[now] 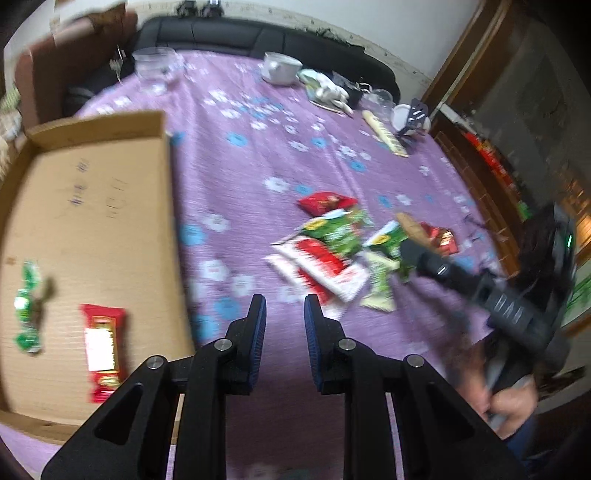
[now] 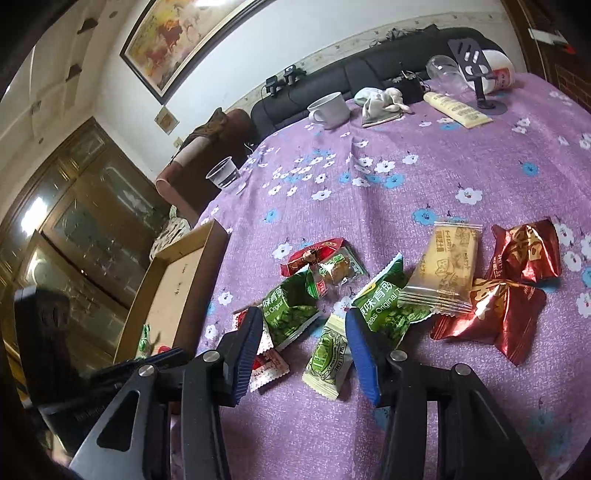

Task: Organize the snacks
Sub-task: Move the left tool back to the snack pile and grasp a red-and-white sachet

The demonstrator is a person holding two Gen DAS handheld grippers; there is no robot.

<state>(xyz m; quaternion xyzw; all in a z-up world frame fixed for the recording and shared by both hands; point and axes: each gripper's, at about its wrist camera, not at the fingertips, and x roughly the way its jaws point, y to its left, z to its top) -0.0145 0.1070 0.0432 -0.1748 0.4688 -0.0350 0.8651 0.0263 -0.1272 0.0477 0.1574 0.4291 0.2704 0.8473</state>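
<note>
A pile of snack packets lies on the purple flowered tablecloth (image 2: 424, 177): two green pea packets (image 2: 291, 314) (image 2: 388, 310), a pale green-white candy (image 2: 327, 356), a beige biscuit packet (image 2: 443, 269), two dark red foil packets (image 2: 491, 317) and red-white packets (image 1: 325, 266). A shallow cardboard box (image 1: 92, 206) at the left holds a red packet (image 1: 103, 347) and a green candy (image 1: 27, 306). My left gripper (image 1: 284, 314) is open and empty, over the cloth beside the box. My right gripper (image 2: 301, 325) is open and empty, just above the pile; it also shows in the left wrist view (image 1: 417, 251).
At the far side stand a white cup (image 2: 328, 110), a clear plastic cup (image 2: 225, 175), a glass bowl (image 1: 155, 64), a cream tube (image 2: 458, 110), a white cloth toy (image 2: 380, 99) and a phone stand (image 2: 476, 74). A black sofa (image 1: 240, 33) lies behind the table.
</note>
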